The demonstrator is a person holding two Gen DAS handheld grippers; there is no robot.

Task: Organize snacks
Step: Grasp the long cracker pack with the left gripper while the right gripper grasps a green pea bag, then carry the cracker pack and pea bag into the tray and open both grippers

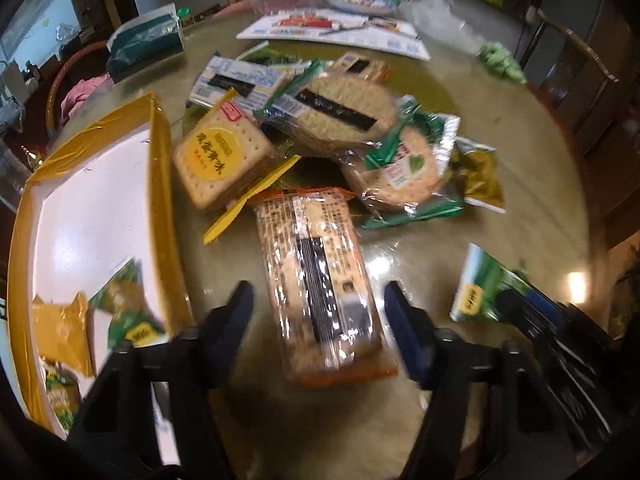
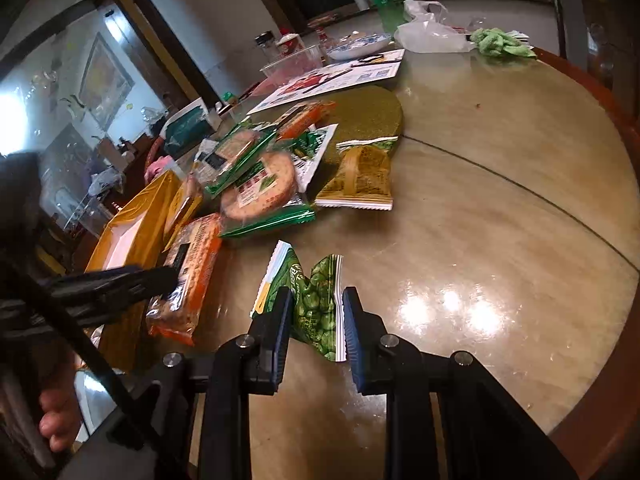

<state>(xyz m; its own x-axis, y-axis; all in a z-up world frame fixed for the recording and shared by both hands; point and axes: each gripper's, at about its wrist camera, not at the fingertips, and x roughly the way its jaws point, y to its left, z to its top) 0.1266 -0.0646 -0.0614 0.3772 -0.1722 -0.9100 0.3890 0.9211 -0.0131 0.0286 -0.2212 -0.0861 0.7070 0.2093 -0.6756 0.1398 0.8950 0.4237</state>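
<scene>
the left gripper (image 1: 318, 320) hung wide open over the table (image 2: 500, 208), its fingers either side of the orange cracker pack (image 1: 320, 288) and clear of it; the right gripper (image 2: 316, 322) was pinched onto the crumpled green pea packet (image 2: 316, 300) near the table's near edge; the yellow box (image 1: 160, 184) sat at the left edge with a few packets inside; the snack pile (image 1: 340, 120) lay mid-table on a gold mat (image 2: 368, 116).

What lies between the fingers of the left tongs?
In the left wrist view, the near end of the orange cracker pack lies between the open fingers of the left tongs, on the table; neither finger touches it.
</scene>
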